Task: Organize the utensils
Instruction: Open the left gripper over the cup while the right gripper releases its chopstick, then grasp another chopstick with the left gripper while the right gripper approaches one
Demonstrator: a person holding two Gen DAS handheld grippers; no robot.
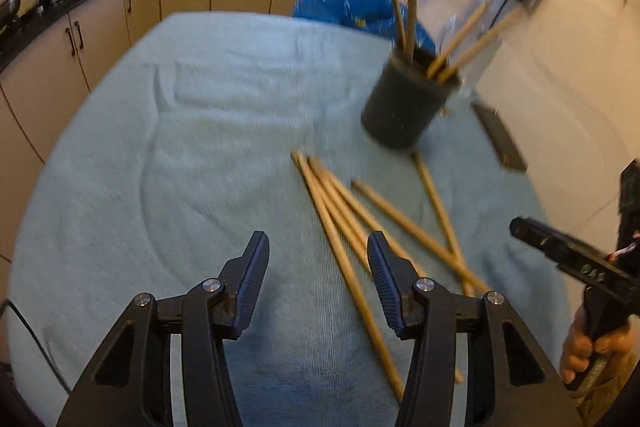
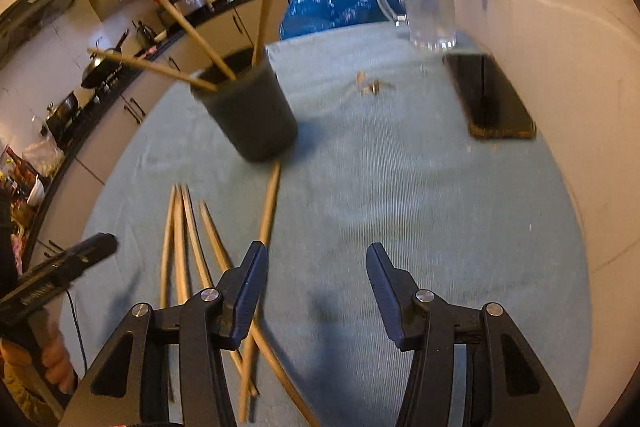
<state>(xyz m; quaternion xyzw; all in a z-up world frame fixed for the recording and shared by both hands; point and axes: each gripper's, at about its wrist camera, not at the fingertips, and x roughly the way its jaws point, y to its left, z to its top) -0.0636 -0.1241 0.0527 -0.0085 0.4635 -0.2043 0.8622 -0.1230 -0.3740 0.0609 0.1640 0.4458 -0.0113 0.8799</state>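
We have both tongs released and carrying nothing: the left tongs [image 1: 316, 259] and the right tongs [image 2: 316, 269] each show bare cloth between their pads, jaws roughly half apart.

The task's things are the loose chopsticks [image 1: 360, 227], a fanned bundle lying flat on the cloth-covered tabletop [image 1: 200, 147], just below the dark cup [image 1: 408, 99] that already holds several sticks upright. In the left wrist view the bundle runs from the middle of the frame down toward the lower right, its tips converging near the cup's foot and its other ends passing under the right finger [image 1: 384, 271] of our left tongs. So for the left tongs the sticks sit slightly right of centre, their long axis close to the line the tongs point along.

In the right wrist view the same chopsticks [image 2: 184, 239] lie in the lower left, with one single stick [image 2: 268, 211] running from the cup [image 2: 252, 115] down past the left finger [image 2: 248, 287] of our right tongs.

We judge both hands about equally near. Either pick seems to call for a sideways shift onto a stick and some roll of the wrist, so the pads close across a shaft rather than along it. The crossing of sticks near their lower ends may make taking only one awkward.
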